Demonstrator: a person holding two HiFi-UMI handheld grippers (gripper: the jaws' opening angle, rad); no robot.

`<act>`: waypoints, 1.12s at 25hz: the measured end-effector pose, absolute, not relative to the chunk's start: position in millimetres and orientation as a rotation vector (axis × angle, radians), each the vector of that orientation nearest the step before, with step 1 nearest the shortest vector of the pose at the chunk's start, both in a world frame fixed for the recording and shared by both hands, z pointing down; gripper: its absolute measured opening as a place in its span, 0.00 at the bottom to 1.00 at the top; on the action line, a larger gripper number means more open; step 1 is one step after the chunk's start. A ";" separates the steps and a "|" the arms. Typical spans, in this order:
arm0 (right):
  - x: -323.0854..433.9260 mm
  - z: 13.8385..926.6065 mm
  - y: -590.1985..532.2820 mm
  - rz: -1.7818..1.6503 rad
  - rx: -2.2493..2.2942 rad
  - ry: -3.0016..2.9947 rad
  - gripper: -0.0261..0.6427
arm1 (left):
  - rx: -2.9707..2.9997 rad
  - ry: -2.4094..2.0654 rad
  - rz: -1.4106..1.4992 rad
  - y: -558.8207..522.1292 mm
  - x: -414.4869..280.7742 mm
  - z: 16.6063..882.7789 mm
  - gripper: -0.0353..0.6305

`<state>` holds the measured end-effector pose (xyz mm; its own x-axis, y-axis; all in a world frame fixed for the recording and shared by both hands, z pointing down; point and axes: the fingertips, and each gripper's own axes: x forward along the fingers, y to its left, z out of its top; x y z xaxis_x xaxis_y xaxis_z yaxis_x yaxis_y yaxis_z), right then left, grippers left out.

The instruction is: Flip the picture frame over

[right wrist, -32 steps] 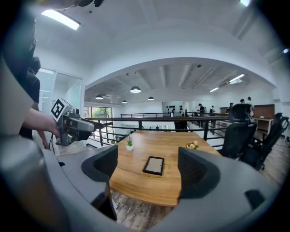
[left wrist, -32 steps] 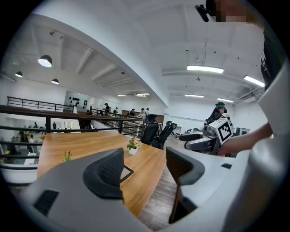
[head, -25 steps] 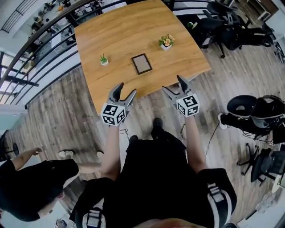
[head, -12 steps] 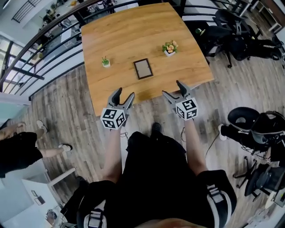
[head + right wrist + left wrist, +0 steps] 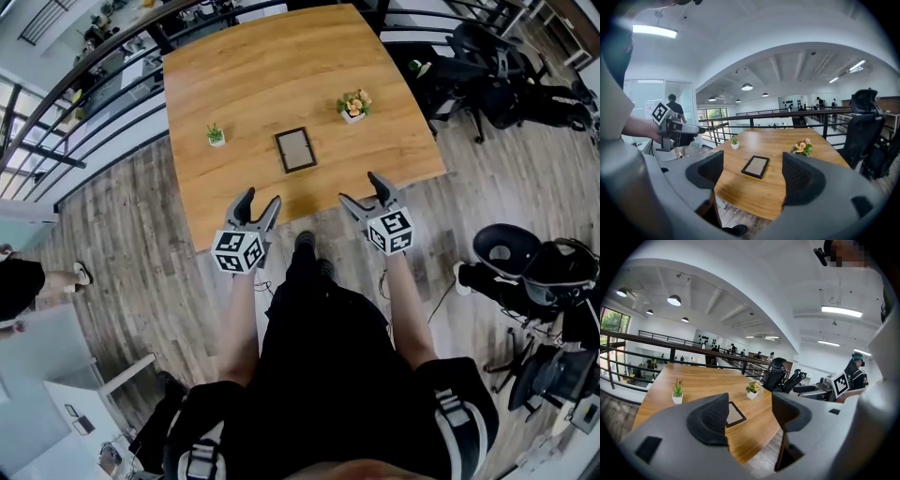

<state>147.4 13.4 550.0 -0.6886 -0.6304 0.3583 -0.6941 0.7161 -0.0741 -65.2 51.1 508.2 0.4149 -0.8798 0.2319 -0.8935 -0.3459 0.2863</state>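
Overhead, the picture frame (image 5: 295, 150) lies whole — left gripper view half-hides it.

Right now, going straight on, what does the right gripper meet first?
Likely the picture frame, flat on the table, centred ahead of the open right gripper; nothing between. Height unclear: it might pass over.

An office: swivel chairs (image 5: 473, 52), ceiling strip lights (image 5: 841, 311), mezzanine railing (image 5: 84, 112).

Wooden table (image 5: 281, 75); grey plank floor (image 5: 131, 225); black railing (image 5: 787, 114); black office chairs (image 5: 478, 56); white ceiling, round lamps (image 5: 747, 86).
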 end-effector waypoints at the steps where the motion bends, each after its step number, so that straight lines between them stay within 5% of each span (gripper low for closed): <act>1: 146.5 553.0 12.2 0.298 1.033 -2.608 0.62 | 2.295 -1.524 0.046 47.2 -66.8 511.9 0.50; 28: 76.0 569.0 -124.5 0.328 1.141 -2.539 0.60 | 2.314 -1.412 0.097 -94.2 -131.8 539.2 0.50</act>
